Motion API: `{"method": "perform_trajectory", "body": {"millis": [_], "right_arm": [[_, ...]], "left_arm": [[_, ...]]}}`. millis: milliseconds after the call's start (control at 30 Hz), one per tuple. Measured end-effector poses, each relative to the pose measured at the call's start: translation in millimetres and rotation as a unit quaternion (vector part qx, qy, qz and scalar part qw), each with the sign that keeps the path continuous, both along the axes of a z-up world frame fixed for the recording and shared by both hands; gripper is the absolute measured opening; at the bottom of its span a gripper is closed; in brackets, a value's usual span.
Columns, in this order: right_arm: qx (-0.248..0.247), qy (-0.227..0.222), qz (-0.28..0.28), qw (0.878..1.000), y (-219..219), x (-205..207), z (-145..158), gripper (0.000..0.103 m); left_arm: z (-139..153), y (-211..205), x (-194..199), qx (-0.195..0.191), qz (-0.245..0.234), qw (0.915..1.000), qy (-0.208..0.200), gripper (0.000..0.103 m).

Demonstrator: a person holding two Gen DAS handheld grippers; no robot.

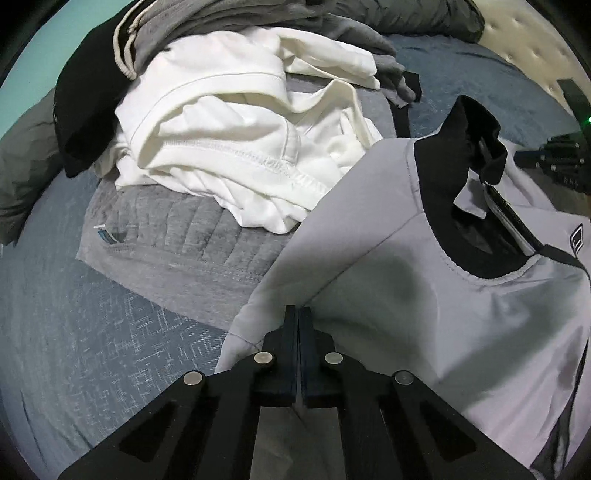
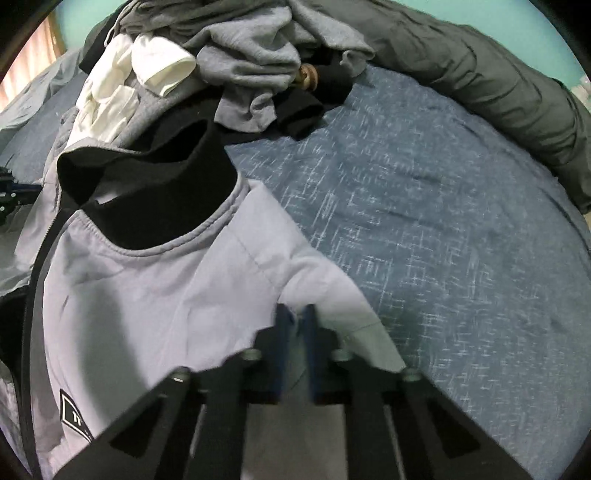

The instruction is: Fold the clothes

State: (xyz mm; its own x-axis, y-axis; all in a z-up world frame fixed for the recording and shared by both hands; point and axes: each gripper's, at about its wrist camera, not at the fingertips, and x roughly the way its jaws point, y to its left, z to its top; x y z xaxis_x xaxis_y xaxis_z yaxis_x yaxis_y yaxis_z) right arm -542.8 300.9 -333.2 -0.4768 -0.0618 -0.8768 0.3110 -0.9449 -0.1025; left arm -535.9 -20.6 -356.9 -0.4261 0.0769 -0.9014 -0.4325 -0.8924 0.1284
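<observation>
A pale grey jacket (image 1: 424, 280) with a black collar (image 1: 469, 133) and a dark front zip (image 1: 509, 214) is seen spread over a blue patterned bedspread (image 1: 74, 314), shown from two wrist cameras looking along gripper fingers. In the left wrist view, the left gripper (image 1: 297, 314) is seen with its two dark fingers pressed together, and the edge of the jacket's shoulder appears to be pinched between them. In the right wrist view, the right gripper (image 2: 295, 314) is seen at the jacket's other shoulder, its blue-faced fingers a little apart with pale fabric caught between them; the picture is blurred there, so how firmly the cloth is held cannot be told. A small black label (image 2: 75, 417) is sewn on the jacket's chest beside the zip.

Beyond the jacket, a heap of unfolded clothes is piled on the bed. A crumpled white garment (image 1: 229, 147) lies on top of a grey sweatshirt (image 1: 177, 236), whose ribbed hem reaches the bedspread. A black garment (image 1: 81, 110) lies at the heap's left, and more grey clothing (image 2: 251, 59) is bundled behind, partly over another black piece (image 2: 303, 110). A dark grey quilt (image 2: 480, 81) is rolled along the far side of the bed, against a turquoise wall (image 2: 498, 14)
</observation>
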Motion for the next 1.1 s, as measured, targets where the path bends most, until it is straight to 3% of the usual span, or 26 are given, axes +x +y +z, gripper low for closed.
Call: {"method": "perform_trajectory", "body": {"millis": [200,367,667,767,867,933,1033,1100], "right_arm": [[-0.008,0.061,-0.031,0.998,12.5,-1.0,24.6,0.001],[0.000,0.084,-0.067,0.994,25.8,-10.0,42.3,0.001],[0.040,0.065,-0.138,0.987,43.2,-32.0,26.6,0.001],[0.031,0.086,-0.144,0.985,35.1,-26.3,34.2,0.002],[0.004,0.131,-0.138,0.982,18.2,-9.6,55.8,0.013],[-0.053,0.138,-0.117,0.982,3.0,1.6,69.3,0.024],[-0.130,0.101,-0.048,0.985,-36.7,14.1,70.6,0.030],[-0.165,0.054,-0.003,0.985,-68.2,15.5,61.1,0.032]], "left_arm": [[28.1,-17.2,-3.2,0.025,0.028,0.9984,0.042,0.000],[46.2,-26.5,-10.4,0.045,0.036,0.9969,0.053,0.000],[35.8,-23.2,-3.6,0.054,0.047,0.9963,0.048,0.000],[35.4,-30.1,1.6,0.056,0.058,0.9956,0.047,0.000],[35.0,-36.9,6.8,0.058,0.070,0.9948,0.047,0.000],[35.1,-41.7,10.4,0.059,0.077,0.9942,0.046,0.000],[38.5,-50.1,16.5,0.064,0.084,0.9934,0.044,0.000],[40.8,-55.6,20.6,0.067,0.088,0.9929,0.043,0.000]]}}
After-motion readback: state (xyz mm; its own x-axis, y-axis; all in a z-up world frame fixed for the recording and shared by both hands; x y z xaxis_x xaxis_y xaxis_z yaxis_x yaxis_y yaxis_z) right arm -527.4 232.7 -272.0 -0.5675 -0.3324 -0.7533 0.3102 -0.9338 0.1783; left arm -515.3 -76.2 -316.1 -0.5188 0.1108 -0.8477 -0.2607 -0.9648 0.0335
